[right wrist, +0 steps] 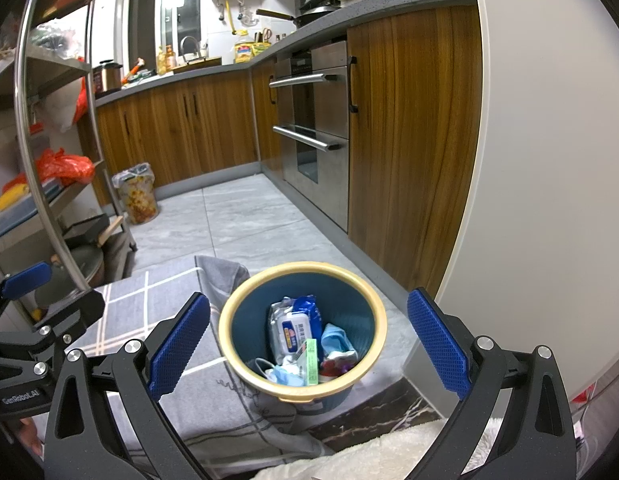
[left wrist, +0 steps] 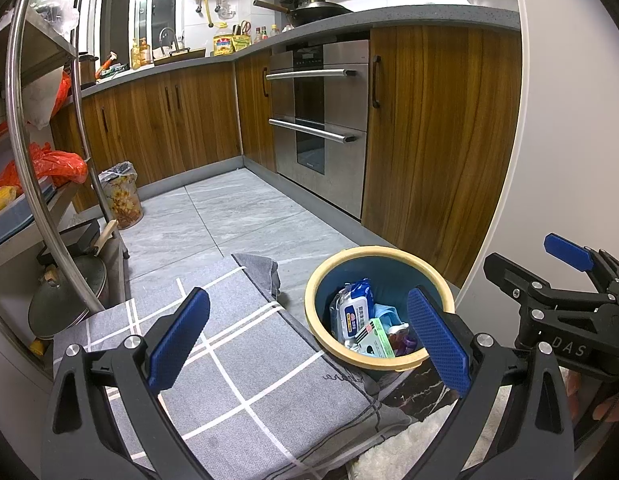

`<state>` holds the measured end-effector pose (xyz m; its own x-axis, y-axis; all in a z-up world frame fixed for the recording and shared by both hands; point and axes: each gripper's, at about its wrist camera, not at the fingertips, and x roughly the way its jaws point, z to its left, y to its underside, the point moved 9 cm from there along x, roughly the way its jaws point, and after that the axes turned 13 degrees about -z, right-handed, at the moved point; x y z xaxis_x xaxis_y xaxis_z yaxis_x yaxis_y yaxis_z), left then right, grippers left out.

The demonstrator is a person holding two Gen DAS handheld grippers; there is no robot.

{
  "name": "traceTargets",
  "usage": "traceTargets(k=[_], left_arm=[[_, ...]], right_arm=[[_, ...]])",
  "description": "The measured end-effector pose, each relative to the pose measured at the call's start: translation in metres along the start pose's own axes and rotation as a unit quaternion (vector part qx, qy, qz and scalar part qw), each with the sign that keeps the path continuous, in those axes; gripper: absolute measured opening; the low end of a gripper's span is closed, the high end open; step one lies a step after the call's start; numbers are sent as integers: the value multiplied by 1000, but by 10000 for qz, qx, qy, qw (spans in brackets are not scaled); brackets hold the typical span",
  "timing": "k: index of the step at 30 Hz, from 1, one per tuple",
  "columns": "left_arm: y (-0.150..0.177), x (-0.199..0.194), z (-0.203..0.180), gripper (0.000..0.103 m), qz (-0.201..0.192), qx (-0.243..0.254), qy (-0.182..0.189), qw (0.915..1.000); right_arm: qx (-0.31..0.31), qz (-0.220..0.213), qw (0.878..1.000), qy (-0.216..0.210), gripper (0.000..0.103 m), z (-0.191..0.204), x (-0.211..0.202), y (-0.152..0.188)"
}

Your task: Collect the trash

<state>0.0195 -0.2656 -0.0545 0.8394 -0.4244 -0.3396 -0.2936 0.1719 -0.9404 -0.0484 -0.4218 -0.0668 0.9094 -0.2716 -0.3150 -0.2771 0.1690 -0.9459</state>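
Kitchen with grey tiled floor [left wrist: 237,216], wood-fronted cabinets [left wrist: 441,136] and a steel oven [left wrist: 321,120] across the upper frame. Low centre-right: round blue bin with yellow rim [right wrist: 383,328], standing beside a grey checked cloth [left wrist: 245,364], holding a wet-wipe packet [right wrist: 293,330], a green carton [right wrist: 311,362], a blue face mask [right wrist: 283,374]. Left claw [left wrist: 309,340] spread wide, empty; right claw [right wrist: 309,340] likewise gaping, empty above the bin.

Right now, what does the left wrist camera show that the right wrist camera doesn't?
Only the left wrist view shows the right gripper off to its right. Only the right wrist view shows the left gripper at its left edge, and a blue face mask inside the bin. Both show the yellow-rimmed bin holding a wipes pack, the grey checked cloth, and open jaws gripping nothing.
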Motion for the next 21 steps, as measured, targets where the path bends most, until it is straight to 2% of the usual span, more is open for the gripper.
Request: traceTargets(k=[21], left_arm=[[5,-4,2,97,76,104,100,9999]], right_arm=[[-4,3,10000,-3,98,-1,1,0]])
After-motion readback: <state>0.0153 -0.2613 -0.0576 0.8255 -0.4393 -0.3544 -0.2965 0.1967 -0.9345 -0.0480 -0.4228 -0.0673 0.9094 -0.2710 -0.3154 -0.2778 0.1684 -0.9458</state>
